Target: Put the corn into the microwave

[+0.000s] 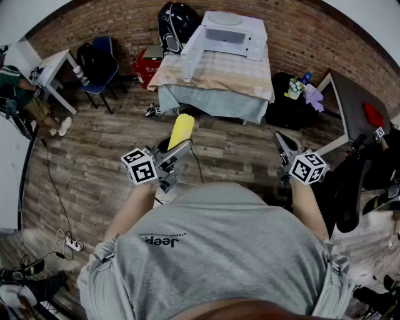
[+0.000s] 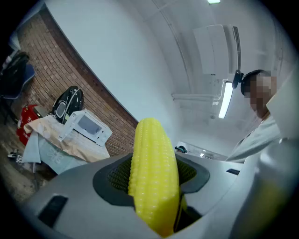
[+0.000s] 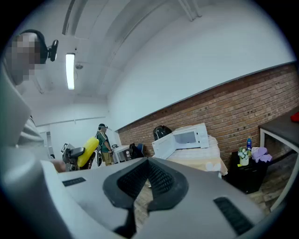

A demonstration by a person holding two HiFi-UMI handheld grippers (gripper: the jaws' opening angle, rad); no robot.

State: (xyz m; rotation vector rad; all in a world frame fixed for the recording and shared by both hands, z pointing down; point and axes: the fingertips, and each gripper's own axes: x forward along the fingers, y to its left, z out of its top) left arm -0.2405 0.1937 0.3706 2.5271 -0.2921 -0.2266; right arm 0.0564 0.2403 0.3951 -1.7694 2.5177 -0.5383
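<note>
One knobbly yellow corn cob (image 2: 154, 172) sits pinched in the left hand-held gripper (image 1: 183, 146). The right hand-held gripper (image 1: 277, 135) is pressed together, empty. One boxy white microwave (image 1: 226, 34).

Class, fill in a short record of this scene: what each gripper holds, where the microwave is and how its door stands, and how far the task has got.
Left gripper: jaws shut on the yellow corn cob, which sticks out ahead
Right gripper: jaws together, empty
White microwave: on the cloth-covered table by the brick wall, door open
Task stage: corn not yet in the microwave; person stands apart from the table
</note>
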